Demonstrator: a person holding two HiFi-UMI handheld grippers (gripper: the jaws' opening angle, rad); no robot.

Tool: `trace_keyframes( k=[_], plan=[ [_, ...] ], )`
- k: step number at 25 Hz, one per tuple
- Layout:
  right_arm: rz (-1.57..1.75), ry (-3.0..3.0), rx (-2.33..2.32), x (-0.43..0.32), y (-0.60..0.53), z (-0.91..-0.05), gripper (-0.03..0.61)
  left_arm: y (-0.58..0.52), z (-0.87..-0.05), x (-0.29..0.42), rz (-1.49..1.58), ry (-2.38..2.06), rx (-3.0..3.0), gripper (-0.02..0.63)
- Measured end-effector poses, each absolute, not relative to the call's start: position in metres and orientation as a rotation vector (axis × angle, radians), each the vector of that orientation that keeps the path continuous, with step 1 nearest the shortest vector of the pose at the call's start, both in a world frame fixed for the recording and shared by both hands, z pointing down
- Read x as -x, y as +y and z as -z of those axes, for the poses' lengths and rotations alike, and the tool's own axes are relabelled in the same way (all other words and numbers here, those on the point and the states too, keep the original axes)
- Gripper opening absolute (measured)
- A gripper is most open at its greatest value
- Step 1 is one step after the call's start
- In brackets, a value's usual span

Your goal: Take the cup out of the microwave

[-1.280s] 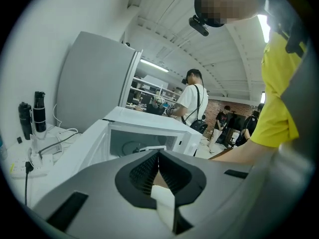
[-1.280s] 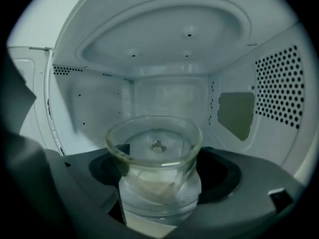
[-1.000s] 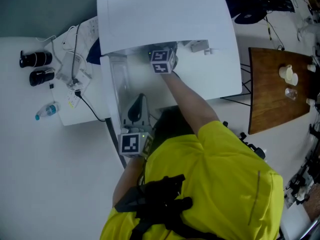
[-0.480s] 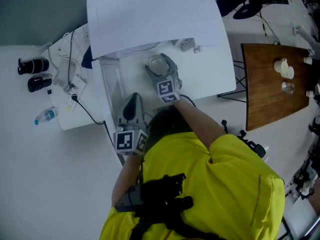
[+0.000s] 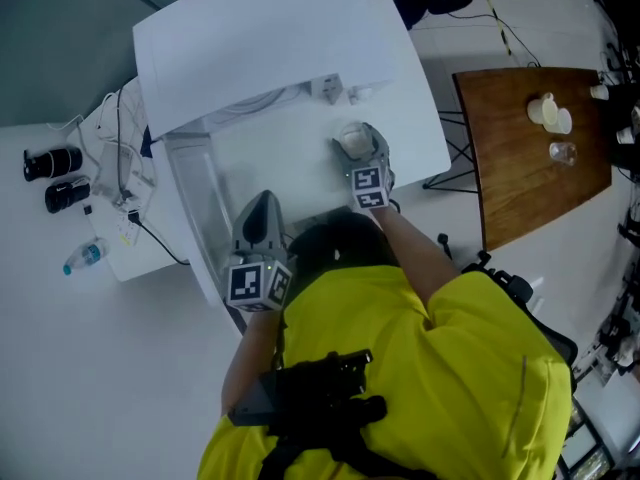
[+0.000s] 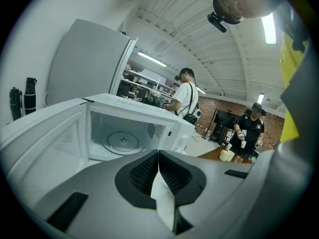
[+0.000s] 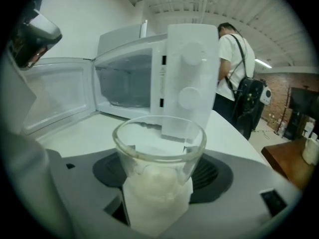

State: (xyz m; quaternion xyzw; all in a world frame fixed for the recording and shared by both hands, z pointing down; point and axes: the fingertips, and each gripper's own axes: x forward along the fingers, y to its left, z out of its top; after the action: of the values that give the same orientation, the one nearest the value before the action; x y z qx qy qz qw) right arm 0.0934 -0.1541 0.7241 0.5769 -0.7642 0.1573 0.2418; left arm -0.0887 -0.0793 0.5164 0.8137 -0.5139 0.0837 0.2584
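Observation:
The white microwave (image 5: 260,38) stands on the white table with its door (image 5: 195,208) swung open to the left. My right gripper (image 5: 358,153) is shut on a clear glass cup (image 5: 351,139), held upright outside the cavity, in front of the control panel (image 7: 189,78). In the right gripper view the cup (image 7: 159,148) sits between the jaws of that gripper (image 7: 159,178), with something whitish in its lower part. My left gripper (image 5: 262,208) is near the open door with its jaws shut and nothing in them (image 6: 158,168). The cavity's turntable (image 6: 122,141) is bare.
A wooden table (image 5: 530,168) at the right carries small cups (image 5: 548,113). On the left lie two black cylinders (image 5: 55,163), a water bottle (image 5: 82,258) and cables (image 5: 120,168). People stand in the background (image 6: 184,96).
My right gripper has drawn the cup out of the microwave and to the right, in front of the control panel. The left gripper has shifted a little by the open door.

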Motion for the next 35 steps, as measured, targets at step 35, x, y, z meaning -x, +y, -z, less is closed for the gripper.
trace_keyframes(
  k=[35],
  plan=[
    [-0.679,-2.106,-1.731,-0.241,-0.087,-0.667,0.404,-0.079,-0.498,0.059,-0.232,-1.428,-2.223,0.005]
  ],
)
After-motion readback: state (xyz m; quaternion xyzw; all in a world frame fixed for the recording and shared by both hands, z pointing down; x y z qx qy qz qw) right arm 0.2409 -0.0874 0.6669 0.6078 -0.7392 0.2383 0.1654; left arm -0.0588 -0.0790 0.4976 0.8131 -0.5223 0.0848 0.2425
